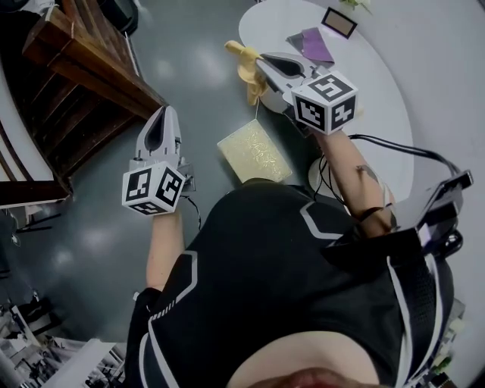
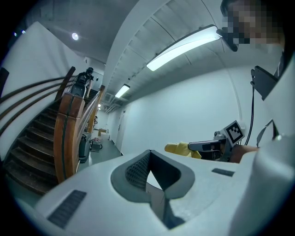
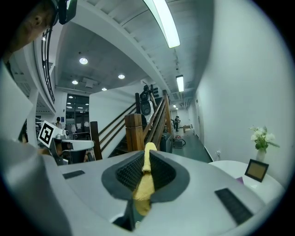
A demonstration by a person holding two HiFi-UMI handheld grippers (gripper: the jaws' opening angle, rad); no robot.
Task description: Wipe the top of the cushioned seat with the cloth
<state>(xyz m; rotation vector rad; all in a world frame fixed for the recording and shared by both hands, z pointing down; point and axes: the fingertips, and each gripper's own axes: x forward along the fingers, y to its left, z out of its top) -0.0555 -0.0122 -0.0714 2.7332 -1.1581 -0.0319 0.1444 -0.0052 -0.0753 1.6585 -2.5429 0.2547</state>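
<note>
The cushioned seat [image 1: 254, 150] shows as a gold patterned square low on the floor, just in front of the person's body. My right gripper [image 1: 267, 64] is held above and beyond it, shut on a yellow cloth [image 1: 246, 70] that hangs from its tip. In the right gripper view the cloth [image 3: 145, 177] is pinched between the dark pads [image 3: 126, 174]. My left gripper [image 1: 161, 123] hovers to the left of the seat, shut on nothing; its pads [image 2: 136, 170] meet. From the left gripper view, the cloth [image 2: 180, 148] and right gripper [image 2: 206, 145] appear at right.
A white round table [image 1: 379, 83] at the upper right carries a purple item [image 1: 312, 44] and a small framed picture [image 1: 339, 22]. A wooden staircase [image 1: 83, 83] rises at the left. Dark cables [image 1: 394, 148] trail by the right arm. Grey floor [image 1: 204, 68] lies between stairs and table.
</note>
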